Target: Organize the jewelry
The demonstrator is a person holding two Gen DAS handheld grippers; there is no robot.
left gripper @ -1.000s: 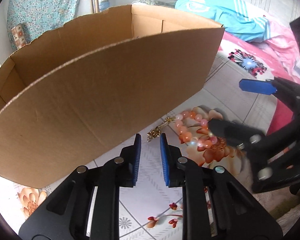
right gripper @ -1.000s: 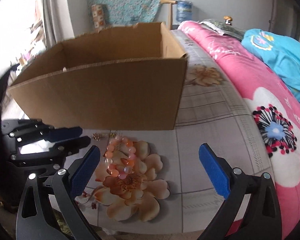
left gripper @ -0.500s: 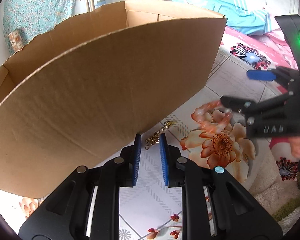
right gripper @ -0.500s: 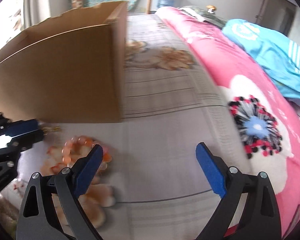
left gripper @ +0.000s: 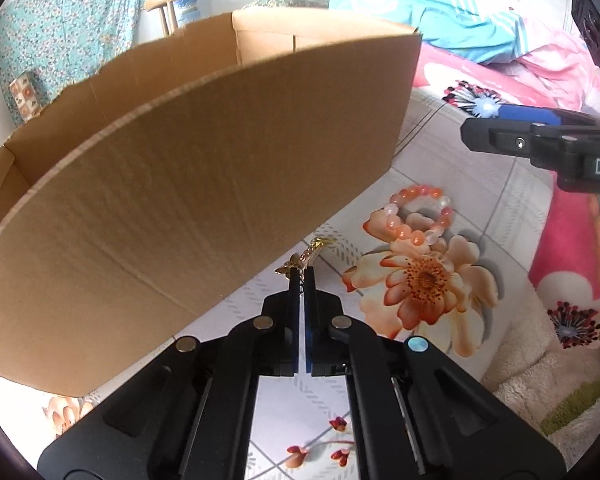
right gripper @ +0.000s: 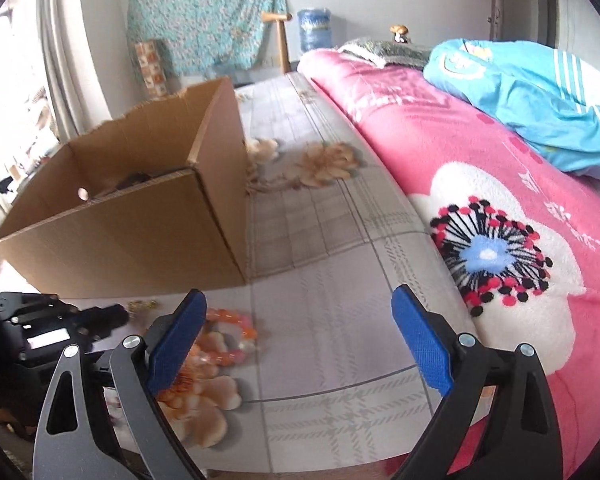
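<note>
The left gripper has its jaws pressed together on a thin gold chain; the chain's end is pinched between the blue pads, and the rest of it runs on ahead of the jaws over the bed sheet, with a small gold charm just beyond the tips. Directly ahead of these jaws, and spreading off to their left, stands the near wall of a cardboard box, open at the top; the chain lies close along its lower edge.

To the right of the left jaws, a little further ahead, a bracelet of orange and pale pink beads lies in a loop on the sheet, resting on the top of a printed peach flower. It is apart from the chain and touched by neither gripper.

The right gripper holds its jaws wide apart with nothing between them, only bare sheet. The bead bracelet lies just beside and partly behind its left pad. Beyond that pad is the cardboard box, and to the right of these jaws lies a pink blanket with a blue garment on it.
</note>
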